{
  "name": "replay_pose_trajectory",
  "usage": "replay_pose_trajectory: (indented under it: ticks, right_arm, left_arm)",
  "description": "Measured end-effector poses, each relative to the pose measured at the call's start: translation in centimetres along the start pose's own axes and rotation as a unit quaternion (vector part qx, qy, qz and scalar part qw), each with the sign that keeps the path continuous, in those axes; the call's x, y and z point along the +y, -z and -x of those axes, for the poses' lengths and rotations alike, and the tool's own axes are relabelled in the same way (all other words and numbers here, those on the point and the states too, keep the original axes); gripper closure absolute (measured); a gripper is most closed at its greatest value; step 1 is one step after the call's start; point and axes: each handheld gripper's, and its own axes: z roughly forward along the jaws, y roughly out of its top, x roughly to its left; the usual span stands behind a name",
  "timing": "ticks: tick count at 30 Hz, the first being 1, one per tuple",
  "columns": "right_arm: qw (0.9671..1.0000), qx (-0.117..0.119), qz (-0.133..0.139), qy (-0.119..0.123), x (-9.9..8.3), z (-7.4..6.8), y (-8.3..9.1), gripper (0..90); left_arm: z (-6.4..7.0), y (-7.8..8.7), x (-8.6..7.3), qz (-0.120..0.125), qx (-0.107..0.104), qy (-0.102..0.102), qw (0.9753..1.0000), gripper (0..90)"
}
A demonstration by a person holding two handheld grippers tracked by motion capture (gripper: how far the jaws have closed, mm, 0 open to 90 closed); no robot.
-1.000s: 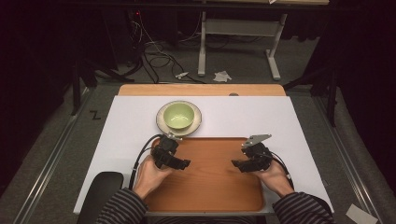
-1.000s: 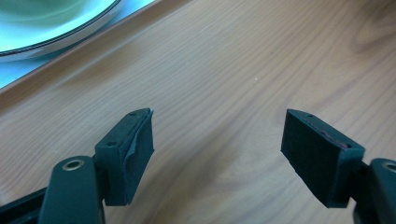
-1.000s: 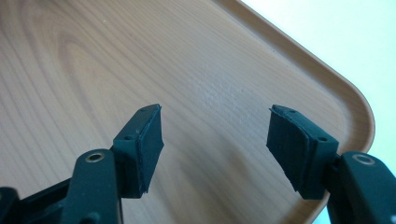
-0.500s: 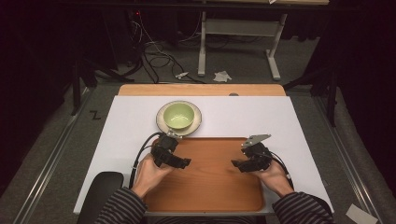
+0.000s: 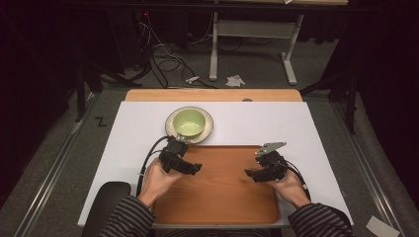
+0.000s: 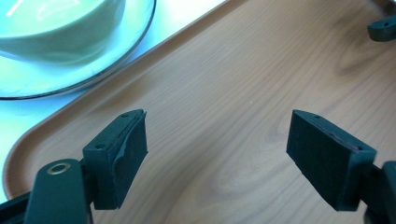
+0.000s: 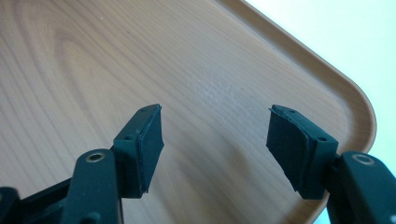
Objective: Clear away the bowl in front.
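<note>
A wooden tray (image 5: 222, 192) lies at the table's near edge. Over its left part my left gripper (image 5: 193, 169) stands open, nothing between its jaws; in the left gripper view (image 6: 217, 156) the tray's wood (image 6: 243, 74) shows between the pads. Over the tray's right part my right gripper (image 5: 251, 174) is open too, and the right gripper view (image 7: 215, 144) looks down on the tray's rounded corner (image 7: 359, 107). A green bowl (image 5: 189, 122) sits on a plate (image 5: 207, 132) just beyond the tray, close to the left gripper; bowl (image 6: 60, 28) and plate (image 6: 116, 56) fill the left gripper view's upper left.
A white sheet (image 5: 276, 123) covers the table (image 5: 212, 95). Beyond the table stand a desk frame (image 5: 252, 34) and loose cables (image 5: 163, 54) on the floor. A dark chair edge (image 5: 106, 202) sits at the lower left.
</note>
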Motion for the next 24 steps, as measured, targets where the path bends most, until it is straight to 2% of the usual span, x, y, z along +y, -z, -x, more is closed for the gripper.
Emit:
replay_pose_trajectory:
  ticks: [13, 24]
  right_arm:
    - [1.0, 0.001, 0.0, -0.001, 0.0, -0.1, 0.0, 37.2]
    - [1.0, 0.001, 0.001, 0.0, 0.0, -0.1, 0.0, 37.2]
  left_arm:
    - [-0.8, 0.9, 1.0, 0.012, 0.009, 0.012, 0.9998, 22.0]
    - [-1.6, 0.8, 2.2, 0.001, 0.002, 0.023, 0.9997, 23.4]
